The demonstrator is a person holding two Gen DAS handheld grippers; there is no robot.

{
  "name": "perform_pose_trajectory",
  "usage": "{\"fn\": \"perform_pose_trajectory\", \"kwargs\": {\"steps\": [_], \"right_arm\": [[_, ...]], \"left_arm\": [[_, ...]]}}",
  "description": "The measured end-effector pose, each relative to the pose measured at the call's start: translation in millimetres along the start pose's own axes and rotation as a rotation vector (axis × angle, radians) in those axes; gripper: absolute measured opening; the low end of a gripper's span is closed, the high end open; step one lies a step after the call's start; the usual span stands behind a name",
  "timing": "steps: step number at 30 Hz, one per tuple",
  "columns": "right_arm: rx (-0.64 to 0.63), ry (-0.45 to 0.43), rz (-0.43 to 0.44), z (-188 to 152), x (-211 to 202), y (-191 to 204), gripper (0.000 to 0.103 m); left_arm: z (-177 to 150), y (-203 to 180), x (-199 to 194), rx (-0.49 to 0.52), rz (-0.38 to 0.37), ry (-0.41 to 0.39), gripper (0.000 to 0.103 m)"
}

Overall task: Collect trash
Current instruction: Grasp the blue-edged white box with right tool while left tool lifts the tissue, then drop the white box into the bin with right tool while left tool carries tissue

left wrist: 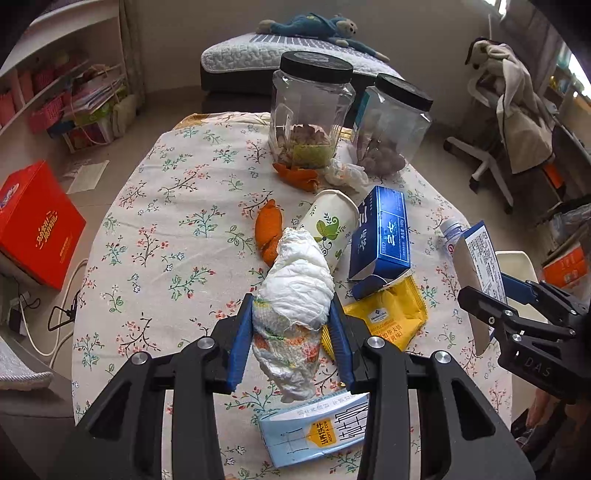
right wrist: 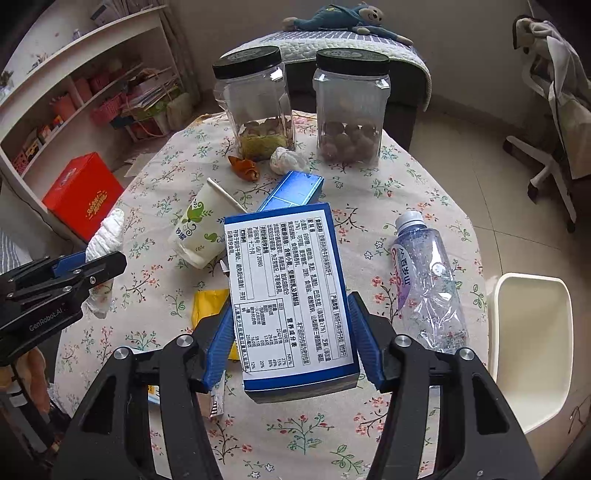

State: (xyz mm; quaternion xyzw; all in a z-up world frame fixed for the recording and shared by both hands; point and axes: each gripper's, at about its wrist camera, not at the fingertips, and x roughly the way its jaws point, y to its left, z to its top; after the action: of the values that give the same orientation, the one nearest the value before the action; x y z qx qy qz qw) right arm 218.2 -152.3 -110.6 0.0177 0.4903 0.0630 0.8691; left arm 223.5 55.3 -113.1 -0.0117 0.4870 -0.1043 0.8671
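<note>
home living room: floral tablecloth (left wrist: pixel 177 221), sofa (left wrist: pixel 236 55), plush monkey (left wrist: pixel 314 26), bookshelf (right wrist: pixel 74 74).

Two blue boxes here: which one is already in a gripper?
The blue box with the white nutrition label, clamped in the right gripper. The other blue box lies on the table beyond it, beside the paper cup.

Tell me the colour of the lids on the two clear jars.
Black; both lids show best in the right wrist view.

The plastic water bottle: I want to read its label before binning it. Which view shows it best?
The right wrist view: the plastic water bottle lies whole on the tablecloth, cap to base, label facing up. The left wrist view shows only its capped neck behind the blue box that the right gripper holds.
</note>
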Motion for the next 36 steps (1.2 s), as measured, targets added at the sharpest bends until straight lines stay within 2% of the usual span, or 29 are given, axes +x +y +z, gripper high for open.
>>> {"fn": "perform_pose_trajectory", "kwargs": {"steps": [12, 21, 26, 36], "right_arm": [[0.031, -0.238, -0.102, 3, -54, -28, 0.056], [0.071, -0.413, -0.212, -2, -98, -60, 0.056], [0.122, -0.461, -0.246, -6, -115, -84, 0.056], [0.228, -0.499, -0.313, -22, -137, -132, 0.056]], "left_arm": [[0, -41, -32, 0.019, 0.026, -0.167, 0.039], [-5, -88, -50, 0.041, 0.003, -0.278, 0.039], [-2, -116, -60, 0.074, 0.0, -0.337, 0.039], [3, -163, -67, 0.04, -0.069, -0.397, 0.039]]}}
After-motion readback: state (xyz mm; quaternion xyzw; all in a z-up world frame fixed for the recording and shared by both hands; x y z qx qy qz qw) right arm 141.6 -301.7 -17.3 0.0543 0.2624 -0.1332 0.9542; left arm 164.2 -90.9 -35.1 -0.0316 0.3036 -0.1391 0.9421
